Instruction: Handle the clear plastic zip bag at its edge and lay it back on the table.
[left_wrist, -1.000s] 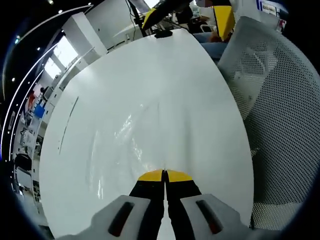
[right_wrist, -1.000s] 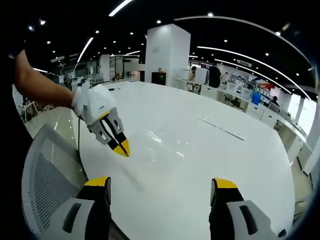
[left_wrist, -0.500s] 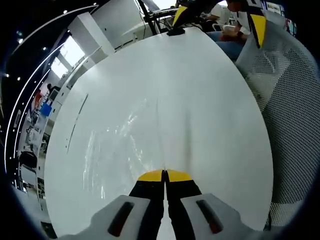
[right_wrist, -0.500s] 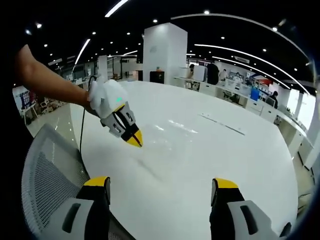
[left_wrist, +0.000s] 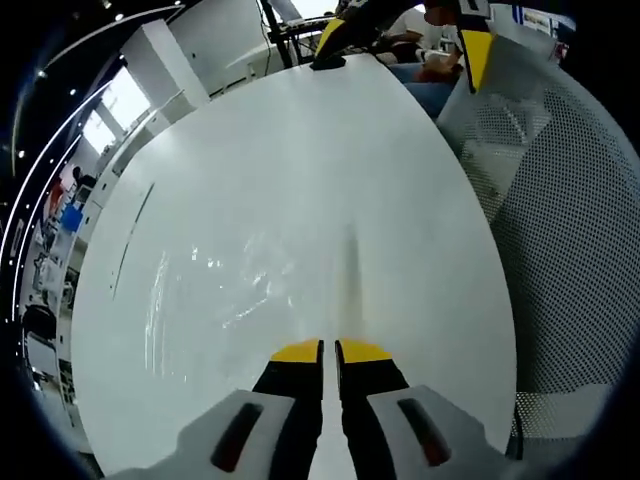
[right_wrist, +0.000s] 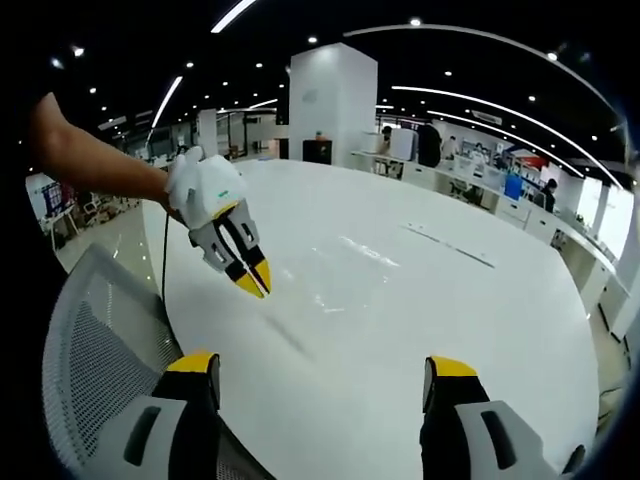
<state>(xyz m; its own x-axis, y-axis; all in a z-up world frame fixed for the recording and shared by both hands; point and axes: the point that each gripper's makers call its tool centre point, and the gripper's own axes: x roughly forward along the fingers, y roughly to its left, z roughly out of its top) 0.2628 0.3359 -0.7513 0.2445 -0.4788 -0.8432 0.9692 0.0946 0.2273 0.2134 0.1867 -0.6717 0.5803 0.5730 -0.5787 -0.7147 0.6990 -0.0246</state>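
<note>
Left gripper view: our left gripper (left_wrist: 329, 348) is parting slightly, releasing the bag (left_wrist: 225, 290) onto the table (left_wrist: 300, 150); our right gripper (right_wrist: 325, 375) is gaping empty.

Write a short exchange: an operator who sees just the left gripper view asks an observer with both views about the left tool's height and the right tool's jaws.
Operator: My left tool points at the bag. Is it touching the table?
Observer: No. In the right gripper view it hangs above the table, and its shadow lies apart from its tips.
Operator: And the right tool?
Observer: Its jaws stand wide apart with nothing between them, over the table's near edge.
</note>
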